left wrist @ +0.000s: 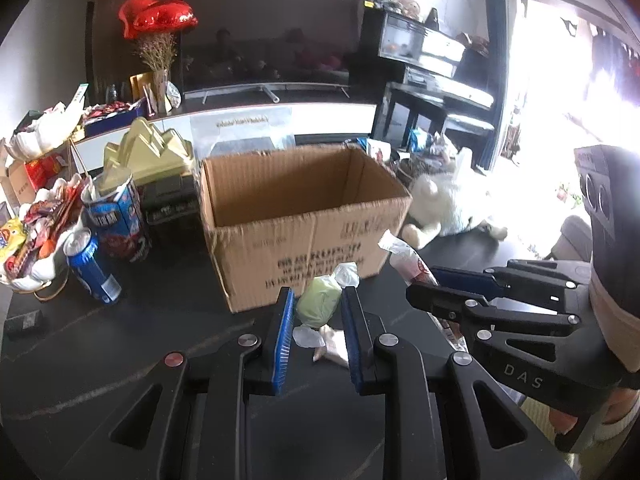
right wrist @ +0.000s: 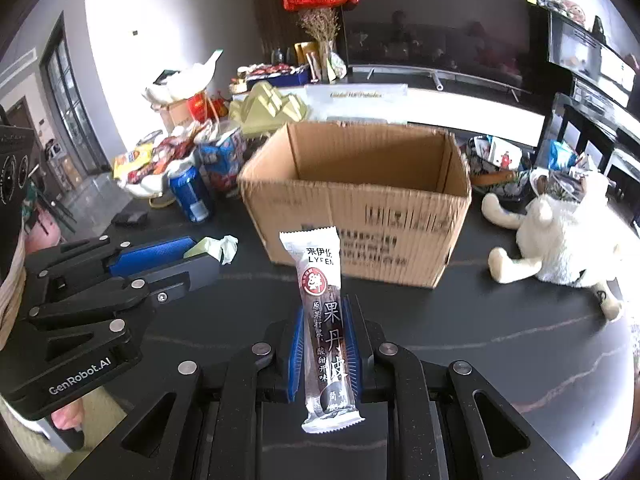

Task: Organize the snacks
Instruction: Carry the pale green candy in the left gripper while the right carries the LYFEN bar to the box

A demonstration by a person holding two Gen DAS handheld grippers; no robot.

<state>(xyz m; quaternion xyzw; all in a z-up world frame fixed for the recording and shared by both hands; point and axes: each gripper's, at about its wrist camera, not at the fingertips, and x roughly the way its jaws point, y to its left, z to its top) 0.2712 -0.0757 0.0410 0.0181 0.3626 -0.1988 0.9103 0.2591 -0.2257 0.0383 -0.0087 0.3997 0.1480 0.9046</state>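
Daylight poured in from a window [left wrist: 560,80] at the right of the left wrist view, blown out to white and washing over the plush toy [left wrist: 448,200] beside it. The dark table [right wrist: 520,340] stayed dim, with faint sheen. The TV [right wrist: 440,40] held soft reflections. Fisheye bending curved both frames' edges into black corners; the box [right wrist: 360,184] looked slightly soft.

The open cardboard box [right wrist: 360,200] fills the middle of the frame, its top unobstructed. Left of it a blue can [right wrist: 190,194] and a snack heap [right wrist: 152,164] crowd the dark table [right wrist: 520,340]. At right a white plush toy [right wrist: 560,224] lies near the box. Bare tabletop runs across the lower right, and a strip lies between box and can.
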